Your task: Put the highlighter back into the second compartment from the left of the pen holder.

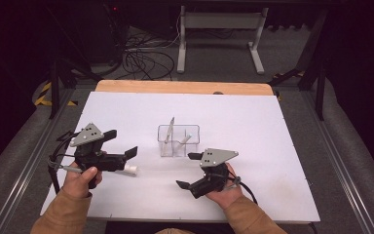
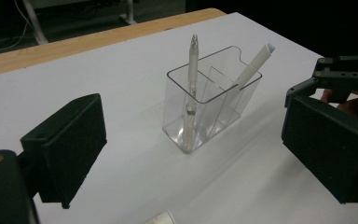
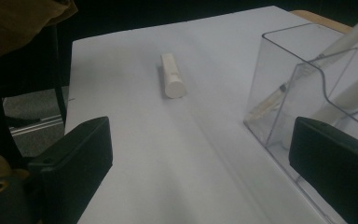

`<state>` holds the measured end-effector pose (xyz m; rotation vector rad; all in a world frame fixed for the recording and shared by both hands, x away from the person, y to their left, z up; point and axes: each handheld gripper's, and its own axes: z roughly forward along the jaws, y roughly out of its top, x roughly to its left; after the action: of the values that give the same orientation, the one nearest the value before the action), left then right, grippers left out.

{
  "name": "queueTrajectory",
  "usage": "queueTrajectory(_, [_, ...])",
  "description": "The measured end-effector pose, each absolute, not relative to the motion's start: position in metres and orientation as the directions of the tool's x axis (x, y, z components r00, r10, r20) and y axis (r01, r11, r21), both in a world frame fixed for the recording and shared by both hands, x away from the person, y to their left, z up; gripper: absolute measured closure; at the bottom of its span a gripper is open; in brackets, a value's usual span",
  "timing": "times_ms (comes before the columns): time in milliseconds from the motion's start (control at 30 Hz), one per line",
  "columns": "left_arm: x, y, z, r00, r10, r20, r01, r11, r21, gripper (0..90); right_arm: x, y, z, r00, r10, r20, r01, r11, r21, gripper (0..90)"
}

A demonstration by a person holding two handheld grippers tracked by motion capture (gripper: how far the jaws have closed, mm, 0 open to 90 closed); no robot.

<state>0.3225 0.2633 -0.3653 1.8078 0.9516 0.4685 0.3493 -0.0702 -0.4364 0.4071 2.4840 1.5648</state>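
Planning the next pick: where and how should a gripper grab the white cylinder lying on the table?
Grip the white cylinder across its round body near mid-length, coming from above with the fingers either side of its long axis. It lies flat on the white table, apart from the clear holder. The left gripper is nearest, jaws open.

The table is covered by a white sheet, with a strip of bare wooden top showing along its far edge. Near the middle of the sheet stands a clear plastic pen holder with inner dividers; its base rests flat on the white surface. Left of it and nearer to the person, a short white cylinder, perhaps a marker cap, lies on its side on the sheet, well apart from the holder.
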Motion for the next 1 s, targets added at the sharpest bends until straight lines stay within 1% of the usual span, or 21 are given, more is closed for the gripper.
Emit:
queueTrajectory(467, [0.322,0.265,-0.364,0.62,0.778,-0.103,0.388,-0.19,0.902,7.1,0.354,-0.033,-0.438,-0.957,0.291,-0.005,0.126,0.43,0.894,7.0])
queueTrajectory(633, [0.322,0.265,-0.364,0.619,0.778,-0.103,0.389,-0.191,0.901,7.0,0.358,-0.022,-0.441,-0.96,0.278,0.01,0.132,0.425,0.896,7.1])
queueTrajectory(1000, [0.322,0.266,-0.364,0.616,0.78,-0.108,0.393,-0.185,0.901,7.1,0.363,-0.002,-0.446,-0.965,0.262,0.019,0.135,0.43,0.893,7.9])
